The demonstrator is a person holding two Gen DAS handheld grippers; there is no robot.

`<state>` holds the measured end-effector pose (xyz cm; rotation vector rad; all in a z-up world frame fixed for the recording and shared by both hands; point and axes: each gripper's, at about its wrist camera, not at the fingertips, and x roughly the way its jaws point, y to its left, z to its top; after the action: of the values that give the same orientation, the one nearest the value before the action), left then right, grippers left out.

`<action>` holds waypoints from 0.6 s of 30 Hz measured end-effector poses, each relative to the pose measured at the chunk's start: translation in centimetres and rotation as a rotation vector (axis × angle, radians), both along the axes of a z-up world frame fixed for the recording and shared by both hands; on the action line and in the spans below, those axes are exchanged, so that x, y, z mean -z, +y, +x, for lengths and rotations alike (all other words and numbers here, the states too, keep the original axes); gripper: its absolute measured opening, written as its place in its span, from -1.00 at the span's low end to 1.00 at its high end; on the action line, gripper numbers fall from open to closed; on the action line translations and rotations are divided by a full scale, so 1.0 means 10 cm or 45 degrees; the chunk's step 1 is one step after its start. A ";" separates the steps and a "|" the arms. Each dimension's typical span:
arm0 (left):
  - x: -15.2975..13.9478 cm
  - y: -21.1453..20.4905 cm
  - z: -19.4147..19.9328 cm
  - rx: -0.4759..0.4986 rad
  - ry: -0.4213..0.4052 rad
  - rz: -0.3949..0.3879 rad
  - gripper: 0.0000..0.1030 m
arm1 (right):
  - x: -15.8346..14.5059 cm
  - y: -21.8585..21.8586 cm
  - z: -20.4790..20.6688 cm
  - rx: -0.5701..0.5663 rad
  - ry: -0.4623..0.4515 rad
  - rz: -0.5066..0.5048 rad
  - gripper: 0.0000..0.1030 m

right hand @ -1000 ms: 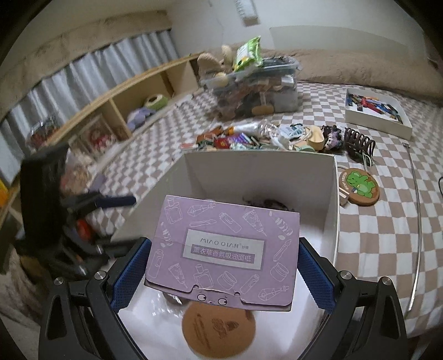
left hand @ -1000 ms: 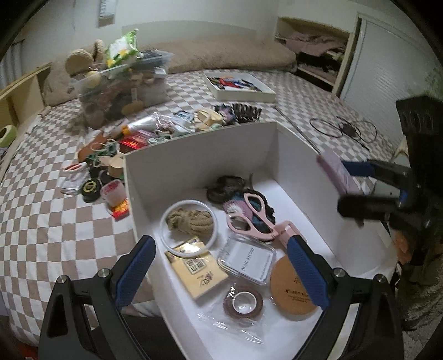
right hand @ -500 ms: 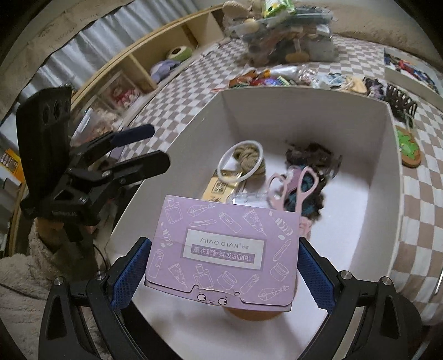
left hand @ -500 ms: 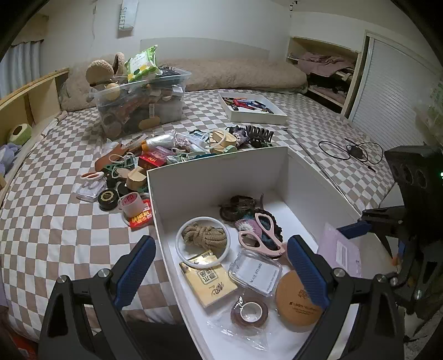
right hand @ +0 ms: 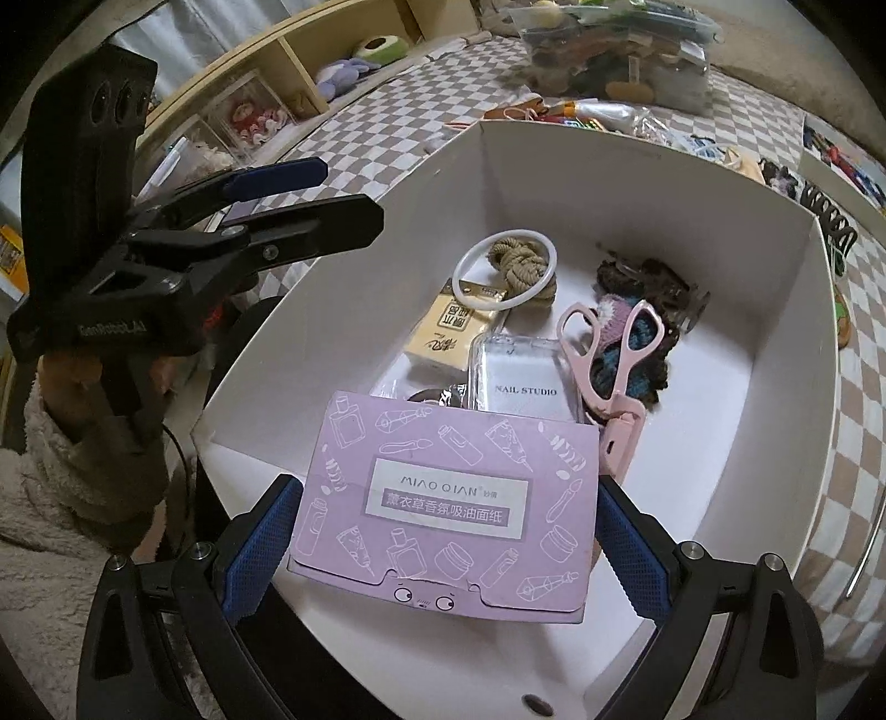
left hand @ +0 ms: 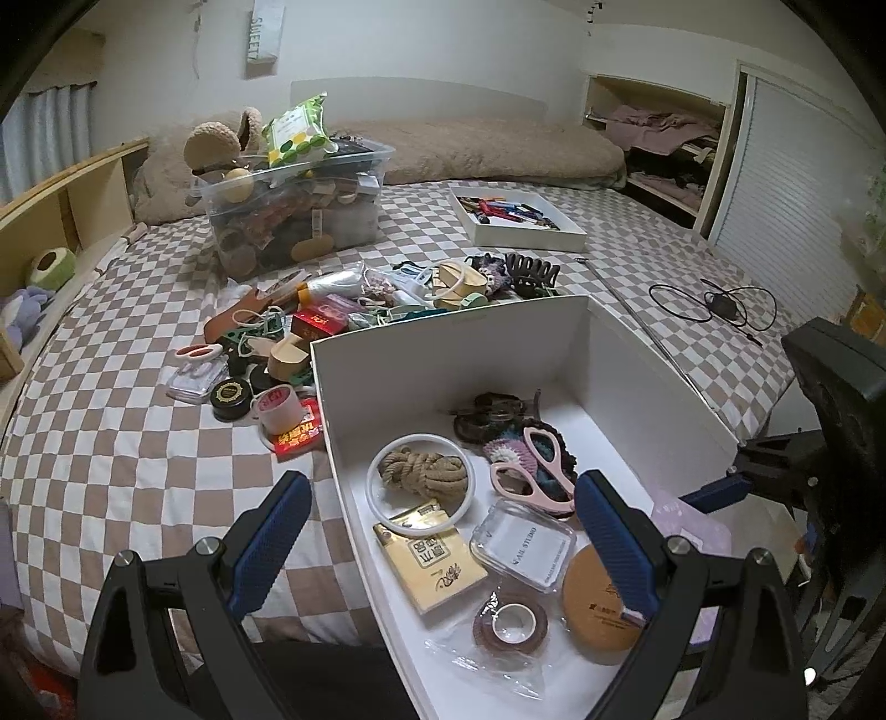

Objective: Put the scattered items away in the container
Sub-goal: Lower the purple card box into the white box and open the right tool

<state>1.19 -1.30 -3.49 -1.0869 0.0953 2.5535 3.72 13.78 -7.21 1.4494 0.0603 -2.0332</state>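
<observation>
Right gripper (right hand: 443, 531): clamped on the purple box (right hand: 448, 504), held between its pads over the white container (right hand: 775, 354).
Left gripper (left hand: 443, 531): spread wide, holding nothing, over the container's near-left rim.
Scissors (right hand: 614, 354): inside, ahead of the box.

You're working over a bed (left hand: 111, 459) covered in a brown-and-white checkered sheet. At its head, a beige fleecy blanket (left hand: 498, 149) lies bunched against a plain pale wall (left hand: 443, 50), where a narrow hanging sign (left hand: 264, 36) shows at upper centre. Upper left: a light wooden shelf unit (left hand: 66, 194) with open cubbies, grey-white curtains (left hand: 39, 133) behind it. Upper right: an open closet nook (left hand: 659, 149) stacked with folded clothes, beside a white slatted door (left hand: 786, 194). Lighting is dim, even, indoor.
</observation>
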 end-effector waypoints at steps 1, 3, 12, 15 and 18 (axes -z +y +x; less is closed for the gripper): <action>0.01 0.01 0.00 0.001 0.002 -0.005 0.88 | 0.00 -0.01 0.01 -0.007 0.018 0.010 0.96; 0.01 0.02 0.01 0.004 0.010 -0.014 0.88 | -0.01 -0.04 0.05 -0.019 0.052 0.041 0.97; 0.02 0.04 0.02 0.005 0.016 -0.030 0.88 | -0.02 0.00 0.04 0.016 0.060 0.048 0.98; 0.02 0.05 0.02 0.006 0.014 -0.032 0.88 | -0.02 0.01 0.03 0.031 0.063 0.053 0.98; 0.01 0.05 0.01 0.007 0.014 -0.035 0.88 | -0.01 0.02 0.03 0.029 0.066 0.065 0.98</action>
<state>1.30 -0.77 -3.60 -1.0817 0.1366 2.5606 4.02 13.97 -7.11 1.4343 0.1189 -2.1023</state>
